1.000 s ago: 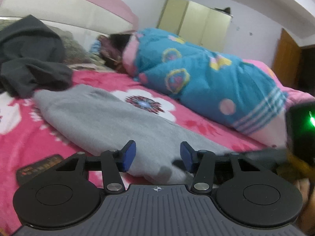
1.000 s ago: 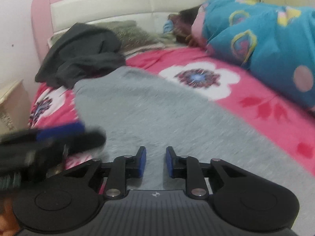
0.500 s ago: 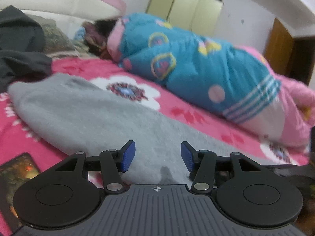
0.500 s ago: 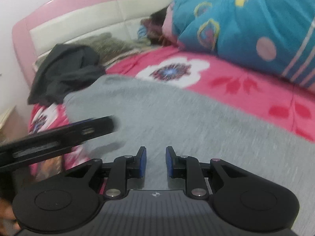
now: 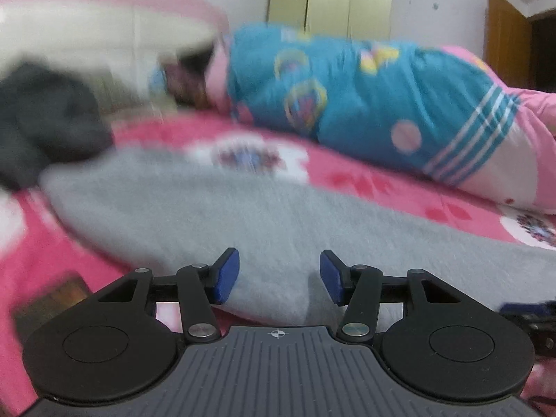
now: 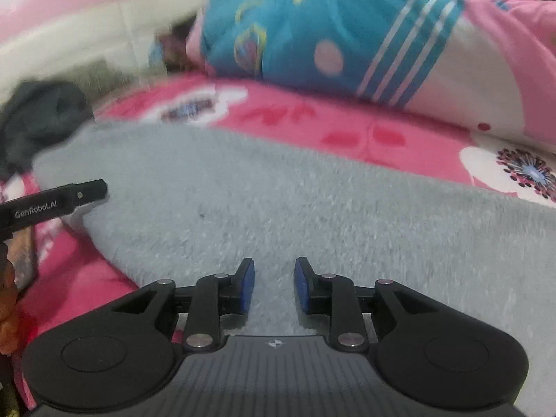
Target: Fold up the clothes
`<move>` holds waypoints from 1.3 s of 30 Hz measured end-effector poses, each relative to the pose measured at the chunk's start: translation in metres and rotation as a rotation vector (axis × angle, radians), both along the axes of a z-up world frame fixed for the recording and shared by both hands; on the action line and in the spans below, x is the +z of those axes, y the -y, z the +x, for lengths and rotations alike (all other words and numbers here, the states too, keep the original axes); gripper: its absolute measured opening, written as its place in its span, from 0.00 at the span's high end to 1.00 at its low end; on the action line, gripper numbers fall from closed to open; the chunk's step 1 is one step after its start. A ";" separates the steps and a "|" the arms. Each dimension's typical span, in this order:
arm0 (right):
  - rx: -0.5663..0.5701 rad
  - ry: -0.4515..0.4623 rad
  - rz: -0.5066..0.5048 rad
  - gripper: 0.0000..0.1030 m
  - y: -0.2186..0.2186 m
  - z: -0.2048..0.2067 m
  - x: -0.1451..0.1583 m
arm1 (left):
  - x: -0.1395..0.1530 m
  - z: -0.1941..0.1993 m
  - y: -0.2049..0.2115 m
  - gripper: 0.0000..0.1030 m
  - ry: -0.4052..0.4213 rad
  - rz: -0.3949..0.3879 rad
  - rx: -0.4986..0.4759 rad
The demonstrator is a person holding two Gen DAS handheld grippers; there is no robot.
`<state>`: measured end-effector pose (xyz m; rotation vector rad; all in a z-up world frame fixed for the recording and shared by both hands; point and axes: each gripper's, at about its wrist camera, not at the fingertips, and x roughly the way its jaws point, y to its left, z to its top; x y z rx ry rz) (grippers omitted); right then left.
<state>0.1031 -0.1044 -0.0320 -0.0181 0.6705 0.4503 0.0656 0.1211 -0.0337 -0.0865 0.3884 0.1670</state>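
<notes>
A grey fleece garment (image 5: 243, 208) (image 6: 278, 201) lies spread flat on the pink flowered bed sheet (image 5: 382, 180) (image 6: 312, 118). My left gripper (image 5: 279, 274) hovers open just over the garment's near edge, nothing between its blue pads. My right gripper (image 6: 274, 286) is open with a narrower gap, low above the grey cloth farther right, also holding nothing. The left gripper's black body (image 6: 55, 201) shows at the left edge of the right wrist view, over the garment's left end.
A dark grey garment (image 5: 45, 118) (image 6: 38, 114) is heaped by the pink headboard (image 5: 104, 17). A person lies under a blue and pink quilt (image 5: 365, 104) (image 6: 330, 34) along the far side. A dark card (image 5: 48, 305) rests on the sheet at near left.
Both views swung right and are motion-blurred. The right gripper moved right along the garment and its fingers opened a little wider. The left gripper stayed open.
</notes>
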 end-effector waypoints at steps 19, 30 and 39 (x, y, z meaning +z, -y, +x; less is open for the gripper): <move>-0.046 0.019 0.034 0.67 0.016 -0.009 -0.018 | -0.016 0.009 0.002 0.42 -0.130 -0.027 -0.089; -0.040 0.034 0.028 0.64 0.014 -0.011 -0.019 | -0.002 -0.029 0.029 0.41 0.032 0.232 -0.080; -0.043 0.048 0.015 0.64 0.011 -0.013 -0.020 | 0.003 -0.009 0.019 0.40 -0.007 0.007 -0.190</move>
